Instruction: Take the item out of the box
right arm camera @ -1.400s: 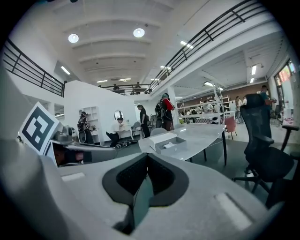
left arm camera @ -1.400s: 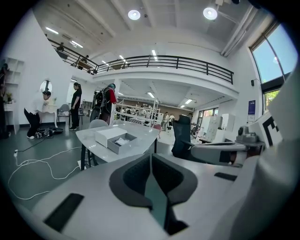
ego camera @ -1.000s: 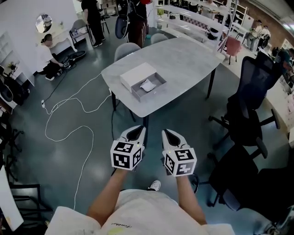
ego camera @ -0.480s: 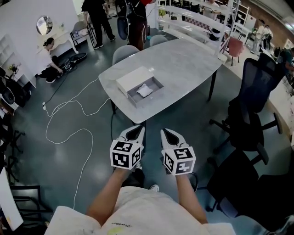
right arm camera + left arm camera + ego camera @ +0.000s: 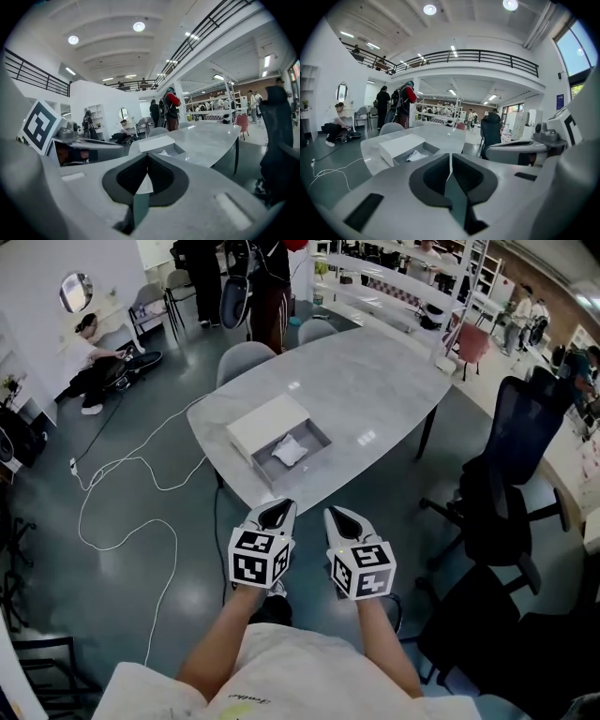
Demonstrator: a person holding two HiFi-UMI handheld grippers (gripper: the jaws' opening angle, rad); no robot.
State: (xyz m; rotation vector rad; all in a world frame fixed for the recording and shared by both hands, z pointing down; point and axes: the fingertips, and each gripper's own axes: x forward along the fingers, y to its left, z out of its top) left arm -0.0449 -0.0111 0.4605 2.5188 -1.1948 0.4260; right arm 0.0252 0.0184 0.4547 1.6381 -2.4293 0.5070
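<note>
An open grey box [image 5: 314,440] sits near the front edge of a grey oval table [image 5: 375,381], its white lid [image 5: 265,425] lying against its left side. A crumpled white item [image 5: 289,453] lies inside the box. The left gripper view also shows the box [image 5: 426,149] and the item [image 5: 416,155]; the right gripper view shows the box [image 5: 174,149] too. My left gripper [image 5: 278,510] and right gripper [image 5: 341,516] are held side by side in front of the table, short of its edge, both shut and empty.
A black office chair [image 5: 511,465] stands right of the table and a grey chair [image 5: 242,359] behind it. A white cable [image 5: 122,484] loops over the floor at left. People stand and sit at the back left.
The table and box have come closer and now sit just ahead of the grippers. Both grippers keep the same pose, shut.
</note>
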